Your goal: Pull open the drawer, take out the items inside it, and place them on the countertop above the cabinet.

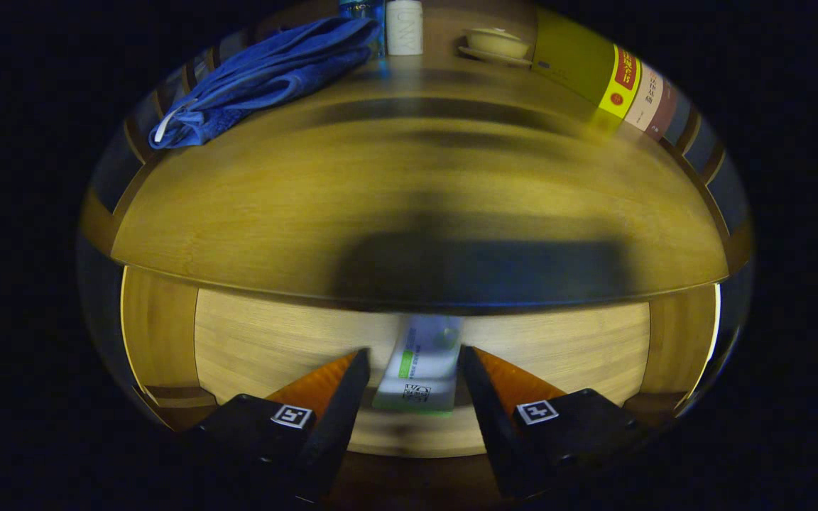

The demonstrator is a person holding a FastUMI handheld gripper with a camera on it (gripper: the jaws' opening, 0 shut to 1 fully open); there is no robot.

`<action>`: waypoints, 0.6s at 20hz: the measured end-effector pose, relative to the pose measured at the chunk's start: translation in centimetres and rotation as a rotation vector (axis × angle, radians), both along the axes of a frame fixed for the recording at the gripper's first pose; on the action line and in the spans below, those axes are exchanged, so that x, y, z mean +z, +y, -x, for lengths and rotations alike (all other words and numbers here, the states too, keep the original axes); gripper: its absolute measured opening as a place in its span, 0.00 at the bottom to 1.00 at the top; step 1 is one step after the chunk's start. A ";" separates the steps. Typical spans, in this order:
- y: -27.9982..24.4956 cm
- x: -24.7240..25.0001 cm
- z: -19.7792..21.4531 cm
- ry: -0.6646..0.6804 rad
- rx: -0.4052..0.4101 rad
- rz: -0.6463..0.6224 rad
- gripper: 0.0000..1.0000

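The drawer point(253, 341) stands pulled open under the wooden countertop point(409, 191), its pale wood floor showing below the counter's front edge. A white box with a green stripe point(420, 369) points away from me, its far end under the counter's edge. My gripper point(415, 351) is over the drawer with one finger on each long side of the box. The fingers look closed against the box, which seems to hang slightly above the drawer floor.
On the countertop a crumpled blue cloth point(267, 71) lies at the back left. A white bottle point(405, 27) stands at the back, with a lidded bowl on a saucer point(498, 44) beside it. Upright books point(615, 78) are at the back right.
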State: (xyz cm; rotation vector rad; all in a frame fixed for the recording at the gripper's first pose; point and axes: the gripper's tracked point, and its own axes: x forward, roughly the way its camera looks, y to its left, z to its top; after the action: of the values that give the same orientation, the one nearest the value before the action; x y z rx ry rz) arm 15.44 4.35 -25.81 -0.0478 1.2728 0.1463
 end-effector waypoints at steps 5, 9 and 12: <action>-0.8 0.3 -1.7 -0.006 -0.014 0.007 0.72; -1.3 2.3 -3.7 -0.056 0.035 0.013 0.55; -1.3 5.4 -5.2 -0.072 0.042 -0.027 0.45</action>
State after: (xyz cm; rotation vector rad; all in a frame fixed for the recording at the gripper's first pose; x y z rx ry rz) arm 20.61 3.08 -20.36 -0.0555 1.1984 0.1961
